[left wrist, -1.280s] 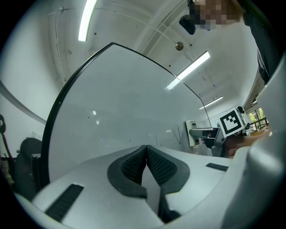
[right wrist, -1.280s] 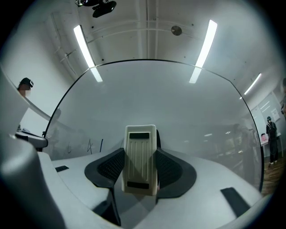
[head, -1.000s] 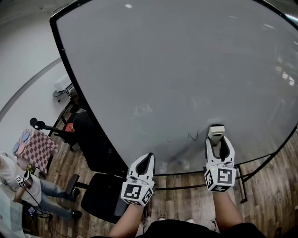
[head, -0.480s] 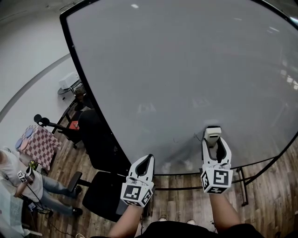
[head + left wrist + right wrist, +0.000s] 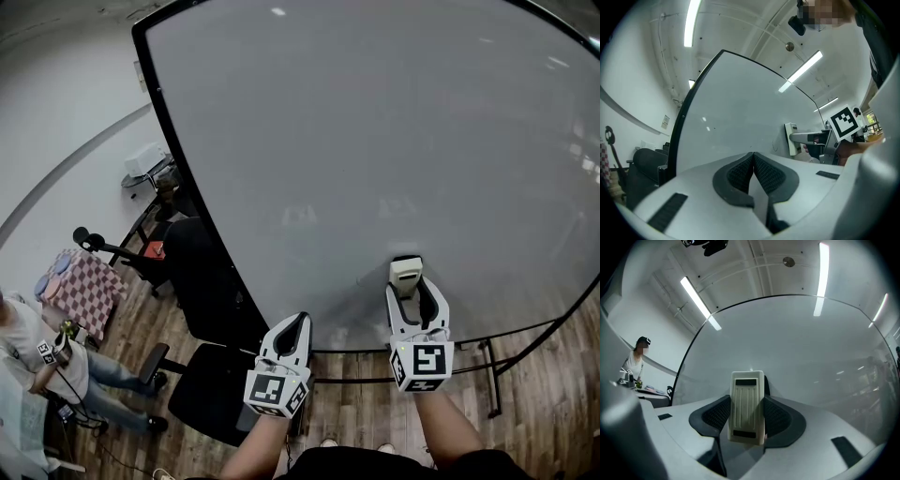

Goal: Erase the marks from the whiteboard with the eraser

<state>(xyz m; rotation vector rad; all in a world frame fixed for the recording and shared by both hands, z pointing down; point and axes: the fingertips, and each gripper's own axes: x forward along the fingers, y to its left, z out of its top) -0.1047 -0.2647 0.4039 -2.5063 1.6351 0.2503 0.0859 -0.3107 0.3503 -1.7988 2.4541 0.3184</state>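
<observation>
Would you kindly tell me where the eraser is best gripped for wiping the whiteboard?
Grip the eraser by its two long sides, across the narrow width, coming from the ribbed back so that the opposite face can meet the whiteboard. It is a slim block, and the right hand-held gripper holds it that way now.

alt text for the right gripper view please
The right gripper is shut on a cream eraser, held upright before a large black-framed whiteboard that fills the view. Ceiling light strips run above; a person stands at far left.
</observation>
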